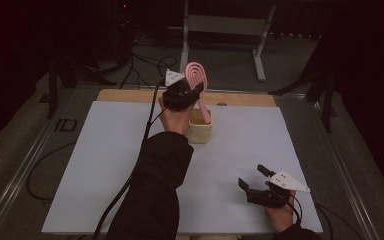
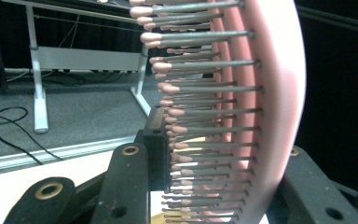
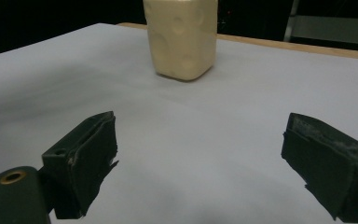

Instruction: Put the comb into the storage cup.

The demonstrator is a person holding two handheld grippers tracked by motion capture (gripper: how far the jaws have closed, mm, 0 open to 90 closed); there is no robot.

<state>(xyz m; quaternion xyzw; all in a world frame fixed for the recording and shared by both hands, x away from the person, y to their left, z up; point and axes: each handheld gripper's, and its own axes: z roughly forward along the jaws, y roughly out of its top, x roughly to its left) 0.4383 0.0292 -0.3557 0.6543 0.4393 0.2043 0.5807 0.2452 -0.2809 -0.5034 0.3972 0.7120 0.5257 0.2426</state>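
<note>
Pink hairbrush (image 1: pixel 198 80), its metal bristles pink-tipped, stands upright with its handle down in the cream cup (image 1: pixel 200 131) mid-table. Left gripper (image 1: pixel 187 91) is clamped on the brush head. Right gripper (image 1: pixel 252 176) rests on the table, jaws wide, empty.

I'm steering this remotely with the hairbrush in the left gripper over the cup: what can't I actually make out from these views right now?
- Inside of the cream cup: in the high view the left gripper and pink hairbrush cover part of it; too dark and small to tell how far down the handle sits.
- Cup's top: cut off by the upper edge of the right gripper view.
- Brush handle: in the left gripper view it runs off the bottom edge behind the bristles.
</note>
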